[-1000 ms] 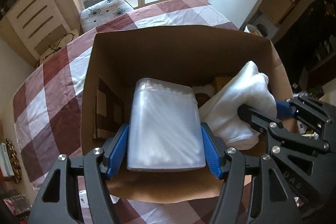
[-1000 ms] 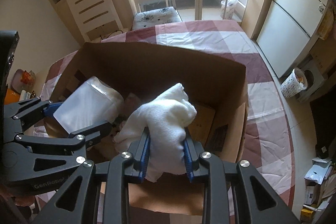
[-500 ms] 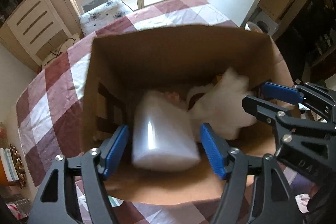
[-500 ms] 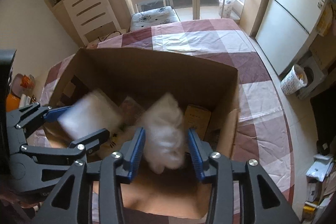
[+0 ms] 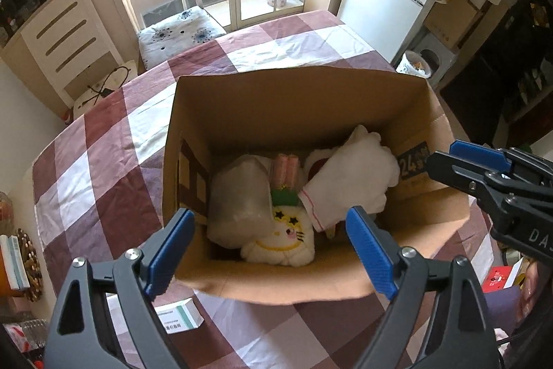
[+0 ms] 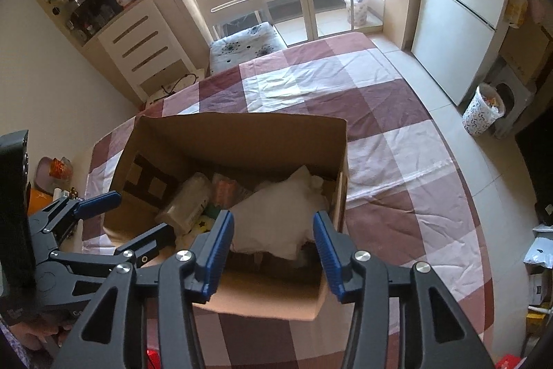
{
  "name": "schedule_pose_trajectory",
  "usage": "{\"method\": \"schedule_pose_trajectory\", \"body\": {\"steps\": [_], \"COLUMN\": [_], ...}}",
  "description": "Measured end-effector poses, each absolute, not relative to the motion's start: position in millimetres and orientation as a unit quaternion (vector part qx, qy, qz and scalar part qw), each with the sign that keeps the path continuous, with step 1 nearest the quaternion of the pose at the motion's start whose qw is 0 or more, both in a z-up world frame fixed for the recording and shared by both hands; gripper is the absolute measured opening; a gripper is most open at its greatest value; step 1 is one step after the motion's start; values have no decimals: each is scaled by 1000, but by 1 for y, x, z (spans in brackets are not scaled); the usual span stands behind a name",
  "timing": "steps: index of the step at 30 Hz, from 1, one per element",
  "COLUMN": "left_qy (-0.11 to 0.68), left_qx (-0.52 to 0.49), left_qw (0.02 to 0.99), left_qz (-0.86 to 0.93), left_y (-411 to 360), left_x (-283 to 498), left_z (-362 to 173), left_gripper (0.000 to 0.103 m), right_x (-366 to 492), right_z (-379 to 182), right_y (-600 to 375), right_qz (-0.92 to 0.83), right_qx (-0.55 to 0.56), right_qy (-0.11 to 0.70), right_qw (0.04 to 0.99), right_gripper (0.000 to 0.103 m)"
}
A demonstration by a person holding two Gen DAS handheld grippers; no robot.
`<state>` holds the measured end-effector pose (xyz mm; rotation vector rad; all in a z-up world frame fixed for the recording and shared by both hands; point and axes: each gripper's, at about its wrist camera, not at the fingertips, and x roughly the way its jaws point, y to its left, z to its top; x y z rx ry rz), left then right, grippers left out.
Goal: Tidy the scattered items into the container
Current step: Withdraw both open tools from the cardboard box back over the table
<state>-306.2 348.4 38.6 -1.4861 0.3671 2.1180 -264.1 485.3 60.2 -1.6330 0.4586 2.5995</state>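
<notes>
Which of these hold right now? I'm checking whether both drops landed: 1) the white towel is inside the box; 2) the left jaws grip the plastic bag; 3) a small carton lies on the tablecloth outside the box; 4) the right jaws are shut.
1) The white towel lies inside the cardboard box: true.
2) The left gripper grips the plastic bag: false; its jaws stand open above the bag, which rests in the box.
3) A small carton lies on the tablecloth outside the box: true.
4) The right gripper is shut: false; its jaws are open, holding nothing.
</notes>
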Motion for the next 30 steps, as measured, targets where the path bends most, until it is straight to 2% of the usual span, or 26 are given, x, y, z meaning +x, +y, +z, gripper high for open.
{"method": "schedule_pose_trajectory", "body": {"steps": [13,30], "left_qy": [123,101], "left_qx": [-544,-557], "left_qw": [270,241], "left_qz": [785,788], "left_y": [334,276], "left_x": [-253,-189], "left_z": [59,56], "left_gripper": [90,90], "right_x": [-221,-168], "right_z": [73,75], "right_y": [472,428], "right_qz": [836,833], "right_qx": [-531,-544], "right_qy": [137,105], "right_qw": [20,5], "right_gripper": [49,49]}}
